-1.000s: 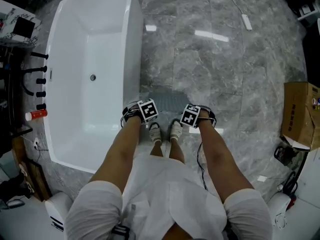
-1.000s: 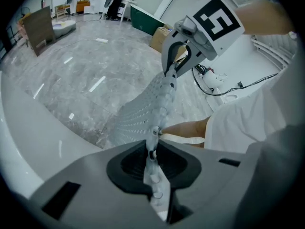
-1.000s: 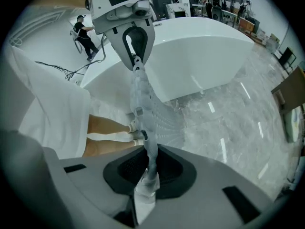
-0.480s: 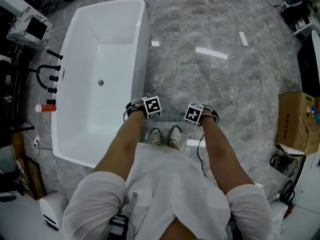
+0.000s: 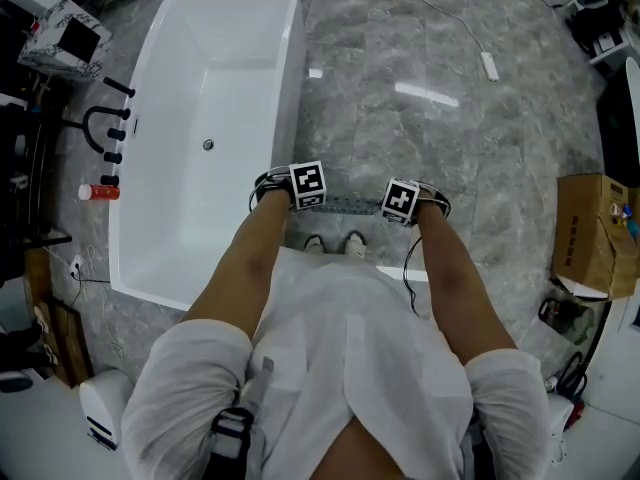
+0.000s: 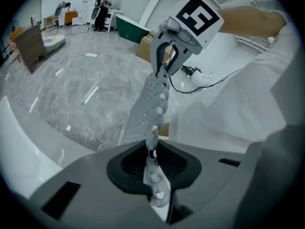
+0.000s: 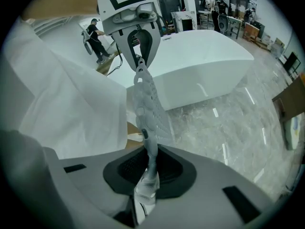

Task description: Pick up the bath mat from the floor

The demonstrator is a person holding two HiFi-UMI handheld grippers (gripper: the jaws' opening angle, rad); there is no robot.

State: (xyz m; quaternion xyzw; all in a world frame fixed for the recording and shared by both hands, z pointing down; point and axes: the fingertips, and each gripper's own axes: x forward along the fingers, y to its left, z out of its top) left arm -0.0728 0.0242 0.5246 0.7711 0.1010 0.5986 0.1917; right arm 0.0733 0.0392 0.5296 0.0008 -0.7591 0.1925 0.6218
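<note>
The bath mat (image 6: 148,101) is up in the air in front of the person. It is a thin see-through grey mat with lots of little holes and round bumps. It is pulled tight between the two grippers, like a sheet held by two corners, and the rest hangs down. I cannot see its bottom edge, so I cannot tell if all of it is off the floor (image 5: 450,148).

The left gripper (image 6: 153,173) is pressed together and pinches one top corner of the mat. The right gripper (image 7: 147,175) is pressed together too and pinches the other top corner. Only a small bit of the mat sits inside each pinch.

The person's shoes (image 5: 333,241) are just under the mat. The white bathtub (image 5: 200,118) is right beside the person, on the left. A cardboard box (image 5: 590,233) sits far off to the right, and a white cable (image 5: 440,18) lies on the floor well ahead.

I think the pick-up is almost done. What could go wrong? The mat looks smooth and bendy, so a corner could slip out if the grippers pull too far apart. Then the mat would swing down from one side. If it hangs low, it could catch on the shoes or bump the bathtub.
</note>
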